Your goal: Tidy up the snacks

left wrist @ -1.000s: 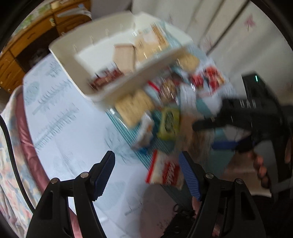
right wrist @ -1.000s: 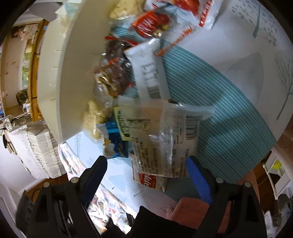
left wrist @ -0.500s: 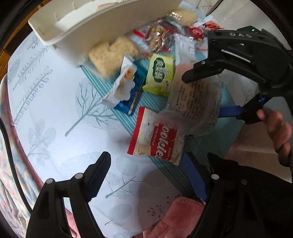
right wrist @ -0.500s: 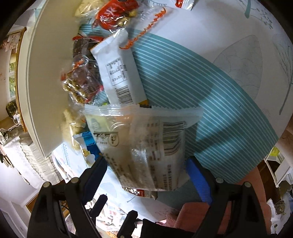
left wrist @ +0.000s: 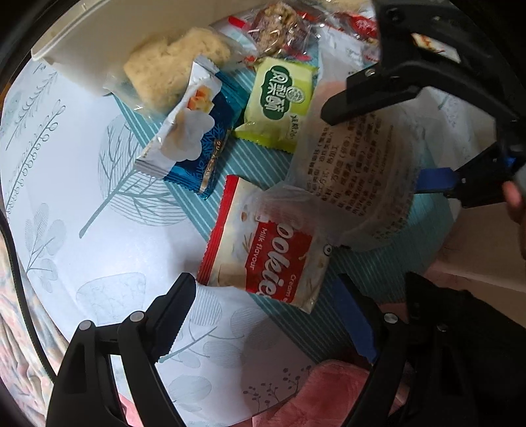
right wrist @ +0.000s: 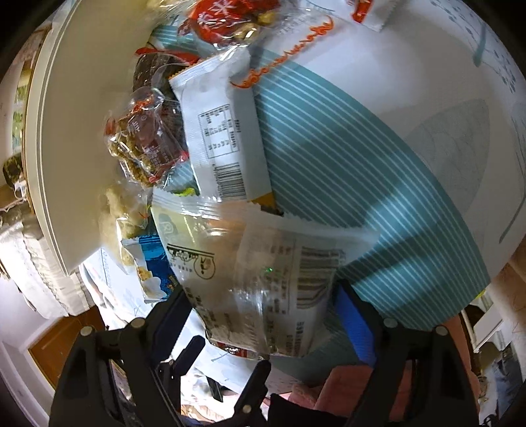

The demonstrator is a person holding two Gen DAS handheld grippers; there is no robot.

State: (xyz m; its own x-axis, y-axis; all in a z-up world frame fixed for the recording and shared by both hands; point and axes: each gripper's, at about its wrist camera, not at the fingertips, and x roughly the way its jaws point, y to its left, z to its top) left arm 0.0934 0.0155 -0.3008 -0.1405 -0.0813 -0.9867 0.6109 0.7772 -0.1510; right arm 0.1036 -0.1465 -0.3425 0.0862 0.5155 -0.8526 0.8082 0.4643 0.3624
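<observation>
My left gripper (left wrist: 263, 315) is open, its jaws on either side of a red and white milk-flavour biscuit packet (left wrist: 263, 253) lying on the table. My right gripper (right wrist: 263, 308) is open around a clear printed packet (right wrist: 263, 272) that overlaps the red packet; it shows in the left wrist view (left wrist: 361, 170) with the right gripper (left wrist: 391, 131) over it. A white tray (left wrist: 98, 39) stands behind the snack pile; its wall also shows in the right wrist view (right wrist: 75, 131).
A blue and white packet (left wrist: 194, 138), a green packet (left wrist: 279, 101), a pale rice cake (left wrist: 174, 65) and a brown nut bar (left wrist: 279, 29) lie by the tray. A white barcode packet (right wrist: 223, 141) lies ahead of the right gripper. The table edge is close below.
My left gripper has swung down from the tray to the red biscuit packet. My right gripper has closed in around the clear packet, which now fills the space between its jaws.
</observation>
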